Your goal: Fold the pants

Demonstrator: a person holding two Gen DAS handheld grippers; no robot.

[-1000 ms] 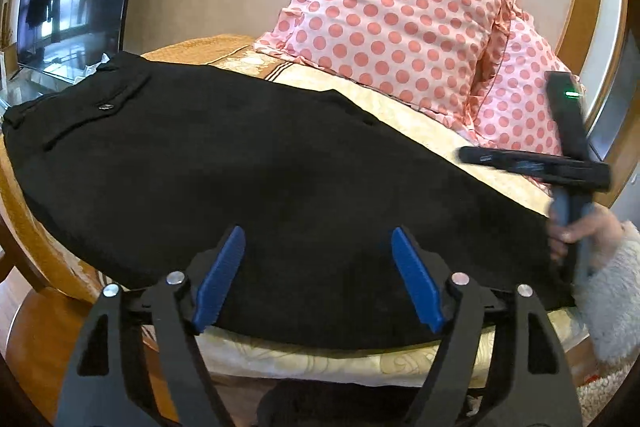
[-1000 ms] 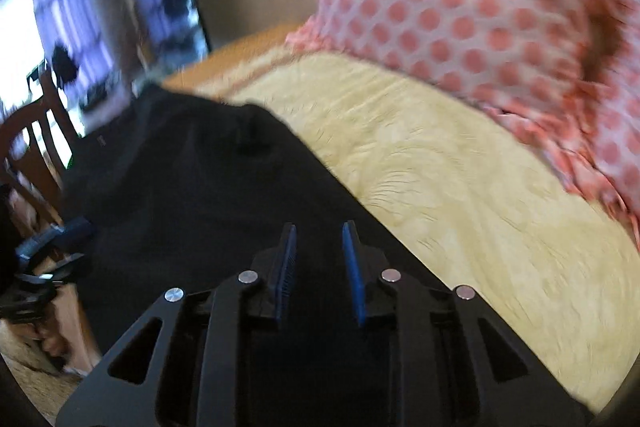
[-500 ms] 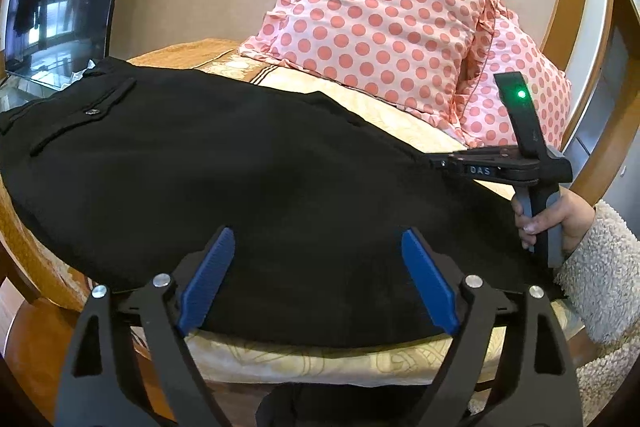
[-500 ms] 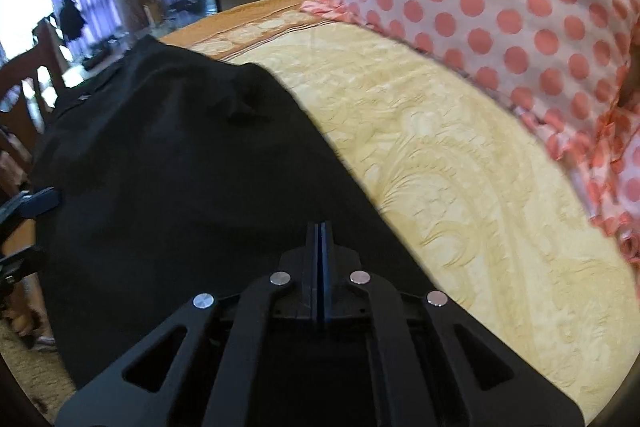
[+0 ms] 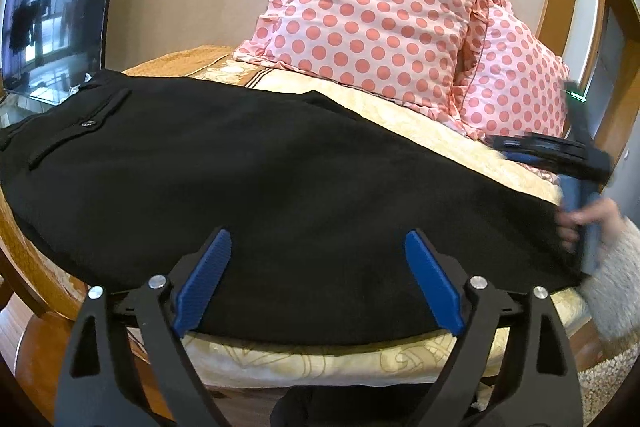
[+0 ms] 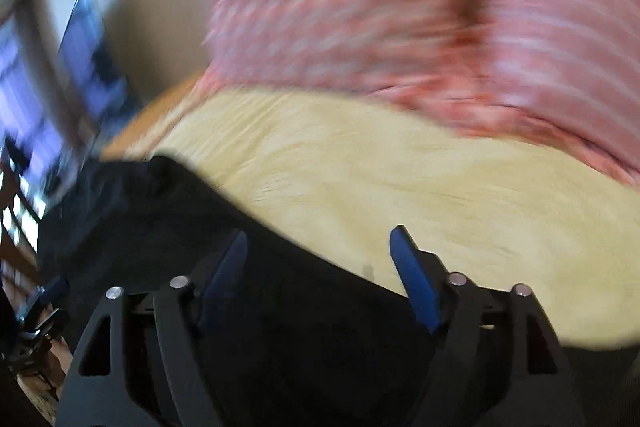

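Note:
Black pants (image 5: 248, 167) lie flat and lengthwise on the yellow bedspread (image 5: 420, 119), waistband with a pocket button at the left, legs running right. My left gripper (image 5: 318, 247) is open and empty, hovering over the near edge of the pants' middle. My right gripper (image 6: 318, 239) is open and empty above the leg end of the pants (image 6: 200, 227); its view is motion-blurred. In the left wrist view the right gripper (image 5: 560, 155) shows at the far right, held in a hand, over the leg end.
Two pink polka-dot pillows (image 5: 380, 11) lean against the wall behind the pants. A dark TV screen (image 5: 52, 15) stands at the left. The wooden bed frame (image 5: 24, 259) and floor lie below the near edge. A fuzzy rug (image 5: 612, 379) is at the lower right.
My right gripper, shut half a second ago, has opened wide and swung quickly, blurring its view. My left gripper stays open and has shifted only slightly.

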